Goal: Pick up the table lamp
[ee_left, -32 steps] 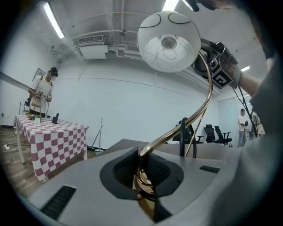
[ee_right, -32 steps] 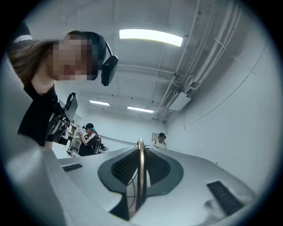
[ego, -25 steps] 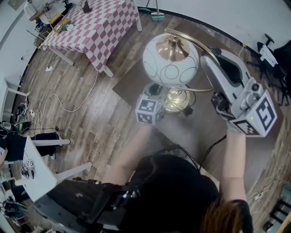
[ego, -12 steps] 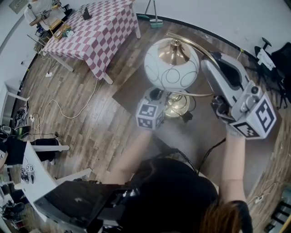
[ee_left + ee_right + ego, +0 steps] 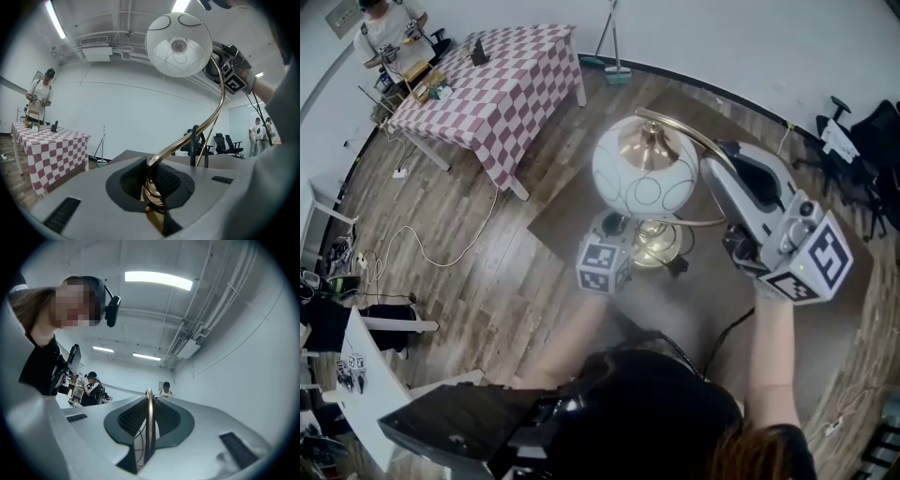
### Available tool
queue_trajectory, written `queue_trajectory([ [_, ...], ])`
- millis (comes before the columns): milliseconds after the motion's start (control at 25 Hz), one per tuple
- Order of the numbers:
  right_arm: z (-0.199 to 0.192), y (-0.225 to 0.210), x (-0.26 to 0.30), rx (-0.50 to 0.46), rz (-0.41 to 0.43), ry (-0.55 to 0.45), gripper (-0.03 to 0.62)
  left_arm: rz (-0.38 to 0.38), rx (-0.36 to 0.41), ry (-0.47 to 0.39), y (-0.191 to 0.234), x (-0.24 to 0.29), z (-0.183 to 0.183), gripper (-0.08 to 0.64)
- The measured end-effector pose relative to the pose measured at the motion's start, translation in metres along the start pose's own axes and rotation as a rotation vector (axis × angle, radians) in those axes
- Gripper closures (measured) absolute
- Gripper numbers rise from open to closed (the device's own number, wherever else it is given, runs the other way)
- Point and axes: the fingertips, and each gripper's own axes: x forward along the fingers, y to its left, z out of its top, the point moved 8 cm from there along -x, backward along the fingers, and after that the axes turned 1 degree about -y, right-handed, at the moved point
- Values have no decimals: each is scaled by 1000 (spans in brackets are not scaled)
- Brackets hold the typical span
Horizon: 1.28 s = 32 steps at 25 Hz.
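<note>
Presently, 2 grippers hold the table lamp (image 5: 645, 178): left gripper (image 5: 151, 182) clamped on its lower brass stem (image 5: 187, 137), right gripper (image 5: 148, 423) clamped on the upper curved arm (image 5: 698, 141).

No slack at either jaw: left gripper (image 5: 152, 190) is clamped low on the table lamp's (image 5: 642, 161) brass stem, right gripper (image 5: 148, 427) on the curved arm (image 5: 698, 141). Globe shade (image 5: 649, 192) hangs right over the base (image 5: 658, 242), so I get no straight-down access there, only in from the side under the globe. Black cord (image 5: 724, 328) trails off the base toward me, under my right forearm. Dark tabletop (image 5: 750, 120) is bare beyond the lamp. Checkered table (image 5: 497, 84) is well apart, far left. White cable (image 5: 441, 255) loops on the floor to the left. Office chairs (image 5: 862, 145) crowd the right edge.
</note>
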Motion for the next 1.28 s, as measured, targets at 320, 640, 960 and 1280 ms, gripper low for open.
queue_trajectory([
  [320,11,-4,-2,-13,2,-2,549,2,-1,-4,-4,4,11,534],
  [640,22,-6,-1,-31,9,-8,549,5,-2,-7,-6,6,22,533],
  [960,31,-8,1,-41,13,-11,549,10,-3,-7,-8,6,32,532],
  [1280,33,-6,6,-47,20,-17,549,15,1,-12,-3,5,35,532],
])
